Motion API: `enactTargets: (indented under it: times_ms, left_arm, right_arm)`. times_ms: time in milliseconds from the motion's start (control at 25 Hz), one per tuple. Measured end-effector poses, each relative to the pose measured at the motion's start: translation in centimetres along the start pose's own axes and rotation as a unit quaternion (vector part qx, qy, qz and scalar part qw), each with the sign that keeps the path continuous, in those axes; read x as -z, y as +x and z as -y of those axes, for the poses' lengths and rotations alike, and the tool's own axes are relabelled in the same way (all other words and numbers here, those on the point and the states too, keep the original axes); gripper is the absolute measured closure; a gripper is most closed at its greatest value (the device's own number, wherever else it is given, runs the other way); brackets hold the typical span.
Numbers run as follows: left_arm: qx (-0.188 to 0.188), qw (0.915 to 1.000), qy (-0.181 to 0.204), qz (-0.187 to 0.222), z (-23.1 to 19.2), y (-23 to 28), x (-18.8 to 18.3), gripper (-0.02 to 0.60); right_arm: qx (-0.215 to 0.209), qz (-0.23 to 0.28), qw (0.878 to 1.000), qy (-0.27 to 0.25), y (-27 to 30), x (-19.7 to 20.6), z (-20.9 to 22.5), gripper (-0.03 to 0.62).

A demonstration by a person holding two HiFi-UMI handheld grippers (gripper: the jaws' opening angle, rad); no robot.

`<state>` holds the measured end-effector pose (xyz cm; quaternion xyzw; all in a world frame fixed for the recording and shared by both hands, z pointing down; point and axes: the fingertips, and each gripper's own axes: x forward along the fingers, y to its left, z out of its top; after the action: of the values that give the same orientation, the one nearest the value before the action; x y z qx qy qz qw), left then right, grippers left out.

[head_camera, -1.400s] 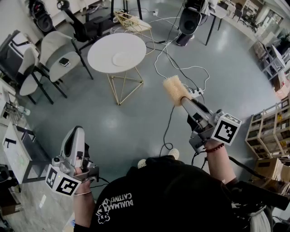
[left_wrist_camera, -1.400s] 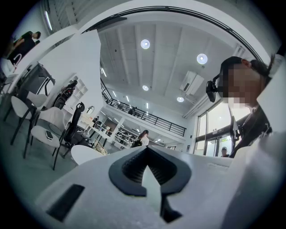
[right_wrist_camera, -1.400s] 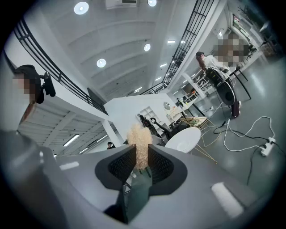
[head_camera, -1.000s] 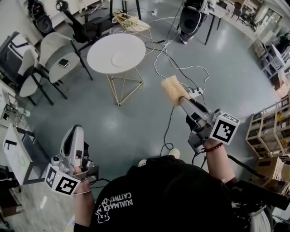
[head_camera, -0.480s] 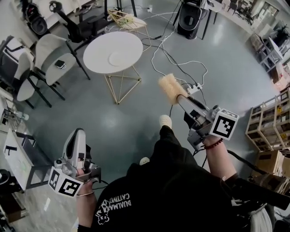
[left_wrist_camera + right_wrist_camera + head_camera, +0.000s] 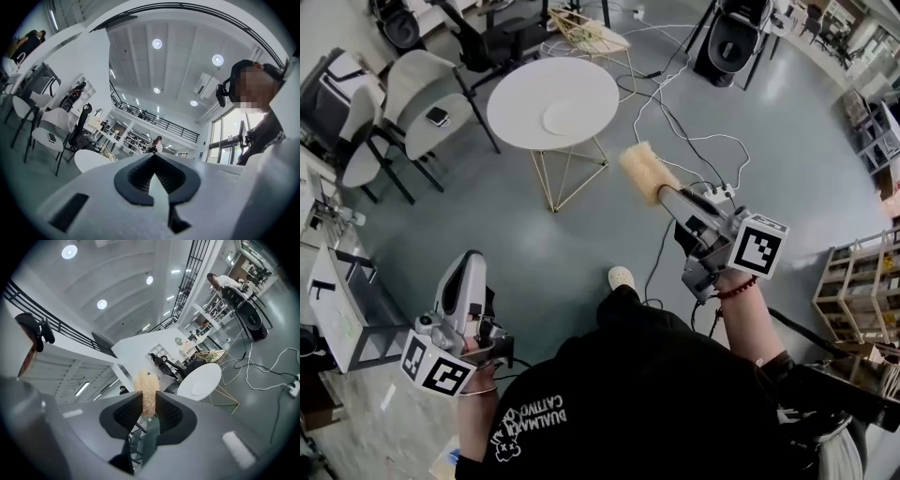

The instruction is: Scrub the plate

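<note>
A white plate (image 6: 562,117) lies on the round white table (image 6: 525,89) some way ahead of me; in the right gripper view the plate (image 6: 200,387) shows on the table (image 6: 213,372) too. My right gripper (image 6: 660,193) is shut on a tan loofah sponge (image 6: 638,172), held in the air over the floor, short of the table. The sponge (image 6: 146,391) sticks up between the dark pads. My left gripper (image 6: 470,270) hangs low at my left side, shut and with nothing in it; its pads (image 6: 140,176) meet in the left gripper view.
Grey chairs (image 6: 424,103) stand left of the table, one with a phone (image 6: 438,116) on its seat. Cables and a power strip (image 6: 712,194) trail over the floor on the right. A wire stool (image 6: 586,33) stands behind the table. Shelves (image 6: 858,281) line the right side. My shoe (image 6: 621,278) is on the floor.
The view has shifted as I step toward the table: the table and plate sit nearer and more to the right. Both grippers keep their pose, the sponge still gripped.
</note>
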<state>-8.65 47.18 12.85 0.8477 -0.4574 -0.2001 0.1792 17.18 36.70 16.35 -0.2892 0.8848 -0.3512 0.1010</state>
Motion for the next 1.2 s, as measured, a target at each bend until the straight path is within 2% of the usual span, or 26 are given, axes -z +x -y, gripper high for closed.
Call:
enactTargets:
  times_ms: [240,560,720,880,1200]
  left_arm:
    - [-0.019,0.9998,-0.005,-0.002,-2.3,5.6,0.4,0.578]
    - [-0.05,0.9985,-0.007,0.023,-5.2,15.2,-0.4,0.578]
    - [-0.064,0.9973,0.002,0.035,-6.2,18.7,0.2,0.578]
    - [-0.073,0.9969,-0.006,0.031,-7.2,21.9,1.1,0.578]
    - [-0.085,0.9962,-0.016,0.014,-9.9,25.0,1.4,0.578]
  right_arm:
    - [-0.017,-0.029,0.999,0.015,3.9,-2.7,4.5,0.505]
    - [-0.049,-0.07,0.996,0.026,9.6,-9.4,11.1,0.505]
    - [-0.072,-0.101,0.992,0.022,12.2,-10.7,14.3,0.505]
    - [-0.085,-0.112,0.99,0.024,14.7,-12.5,16.6,0.505]
    - [-0.073,-0.124,0.988,0.047,17.7,-13.0,20.0,0.505]
